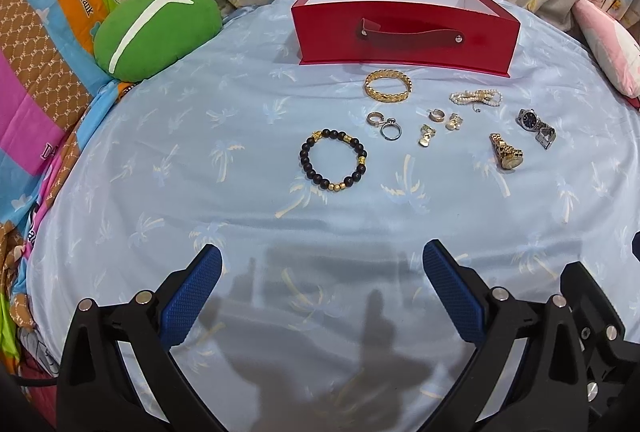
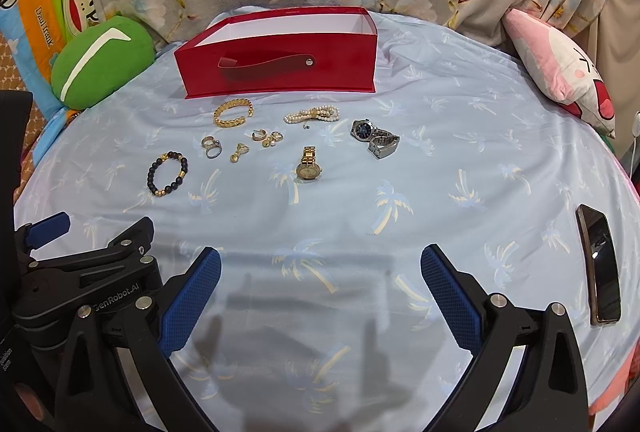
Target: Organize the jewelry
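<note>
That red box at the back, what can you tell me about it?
The red box is an open-topped rectangular box, glossy red outside, white inside, apparently card. A red strap handle crosses its front; in the right wrist view one end seems to hang loose. It stands upright on the pale blue palm-print sheet, behind the gold bangle, which lies apart from it. Its contents cannot be seen.
</note>
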Tool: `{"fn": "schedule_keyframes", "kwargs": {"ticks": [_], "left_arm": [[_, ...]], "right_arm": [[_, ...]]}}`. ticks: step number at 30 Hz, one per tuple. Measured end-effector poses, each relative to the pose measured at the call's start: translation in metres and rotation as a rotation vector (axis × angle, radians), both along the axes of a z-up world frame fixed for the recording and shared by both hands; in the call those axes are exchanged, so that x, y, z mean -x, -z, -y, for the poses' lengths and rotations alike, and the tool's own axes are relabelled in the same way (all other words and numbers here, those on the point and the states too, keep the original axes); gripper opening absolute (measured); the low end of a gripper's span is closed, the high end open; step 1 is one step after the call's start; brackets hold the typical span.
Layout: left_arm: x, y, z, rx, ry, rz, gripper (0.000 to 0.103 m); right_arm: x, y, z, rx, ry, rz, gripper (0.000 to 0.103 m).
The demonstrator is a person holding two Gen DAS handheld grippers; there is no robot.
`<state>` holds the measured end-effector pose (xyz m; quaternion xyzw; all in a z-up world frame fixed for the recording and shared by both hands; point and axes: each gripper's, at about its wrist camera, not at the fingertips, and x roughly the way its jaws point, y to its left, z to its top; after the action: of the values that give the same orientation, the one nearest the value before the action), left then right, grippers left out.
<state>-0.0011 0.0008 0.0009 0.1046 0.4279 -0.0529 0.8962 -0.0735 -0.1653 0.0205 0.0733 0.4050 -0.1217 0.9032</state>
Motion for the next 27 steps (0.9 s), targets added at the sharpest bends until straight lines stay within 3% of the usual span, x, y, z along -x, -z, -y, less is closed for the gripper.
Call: {"fn": "schedule_keyframes", "kwargs": {"ticks": [27], "left_arm": [[0.0001,0.0029,-0.0014,0.004,-0.002,-0.008,0.098]], "right_arm": [[0.0005,0.0014,0.0002,-0.002,0.000,-0.001,0.098]]}}
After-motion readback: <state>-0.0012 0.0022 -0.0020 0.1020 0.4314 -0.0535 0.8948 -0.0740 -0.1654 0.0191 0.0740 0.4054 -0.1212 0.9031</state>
